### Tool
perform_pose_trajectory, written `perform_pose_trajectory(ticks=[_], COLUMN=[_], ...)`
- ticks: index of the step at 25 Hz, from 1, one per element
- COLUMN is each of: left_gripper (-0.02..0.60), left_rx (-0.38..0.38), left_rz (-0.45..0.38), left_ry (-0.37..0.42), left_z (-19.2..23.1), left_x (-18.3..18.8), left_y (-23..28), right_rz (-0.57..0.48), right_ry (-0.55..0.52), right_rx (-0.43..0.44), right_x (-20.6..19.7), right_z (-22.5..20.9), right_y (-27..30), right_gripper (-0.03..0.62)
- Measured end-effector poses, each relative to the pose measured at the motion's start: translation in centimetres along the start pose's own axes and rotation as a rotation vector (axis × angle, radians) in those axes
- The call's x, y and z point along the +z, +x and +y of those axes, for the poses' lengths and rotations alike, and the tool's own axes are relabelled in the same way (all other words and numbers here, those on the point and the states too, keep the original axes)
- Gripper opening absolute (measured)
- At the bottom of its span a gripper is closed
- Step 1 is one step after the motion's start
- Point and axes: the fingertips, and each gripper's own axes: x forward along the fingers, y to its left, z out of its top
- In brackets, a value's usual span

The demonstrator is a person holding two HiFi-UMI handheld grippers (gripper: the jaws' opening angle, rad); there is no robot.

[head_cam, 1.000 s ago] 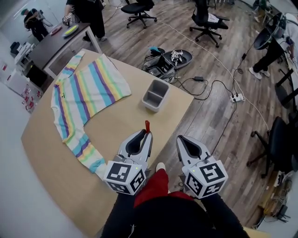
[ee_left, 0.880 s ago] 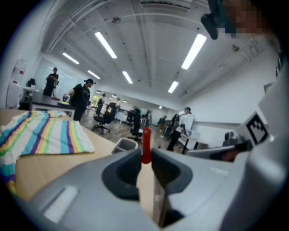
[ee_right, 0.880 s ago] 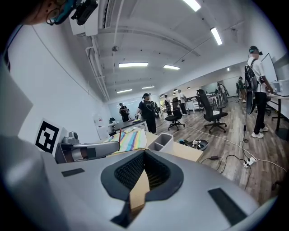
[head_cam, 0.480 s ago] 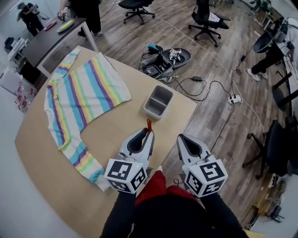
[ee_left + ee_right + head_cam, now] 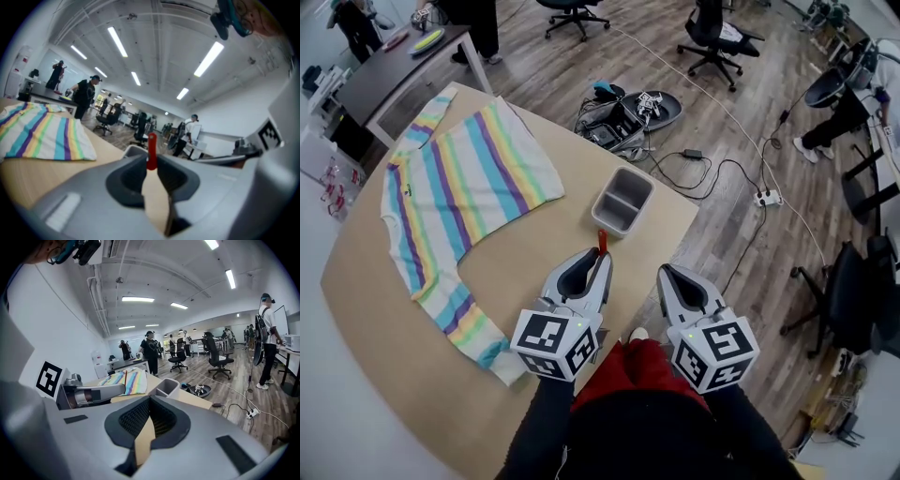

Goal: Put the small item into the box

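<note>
Where the rounded pale-wood table (image 5: 375,309) reaches farthest left, a flat-spread shirt striped in blue, yellow, green and purple (image 5: 459,192) covers much of the top, with one sleeve trailing toward the near edge. To the right of the shirt is a band of bare wood, open from the far edge down to the near one.

The left gripper (image 5: 602,255) hangs over this bare part near the near edge. Its jaws are pinched on a small red stick-shaped item (image 5: 601,240), which stands upright out of the tips. The left gripper view shows the red item (image 5: 151,150) clamped between the two grey fingertips.

Just beyond the tips, with a little bare wood between, sits the grey rectangular plastic box (image 5: 622,202), open on top. It stands close to the table's right edge and well apart from the shirt.

The right gripper (image 5: 664,273) is beside the left one, at about the table's right edge. Its jaws are pressed together with nothing between them, and its own view shows the box (image 5: 168,386) ahead and to the left.

Farther right the wood floor is open, crossed by a black cable to a white power strip (image 5: 766,198).
</note>
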Motion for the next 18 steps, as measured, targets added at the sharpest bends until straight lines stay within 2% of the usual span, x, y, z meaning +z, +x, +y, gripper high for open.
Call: perform_pose_trajectory(ticks=[11, 18], left_gripper=[0.069, 0.069], left_rx=[0.046, 0.111], left_rz=[-0.014, -0.018], left_ry=[0.002, 0.001], left_z=[0.9, 1.2], left_x=[0.4, 0.8], left_y=[-0.1, 1.5], right_rz=[0.003, 0.003], right_ry=[-0.045, -0.049], right_rx=[0.045, 0.093], right_x=[0.8, 2.2], right_z=[0.0, -2.7], right_y=[1.6, 3.6], right_gripper=[0.008, 0.008])
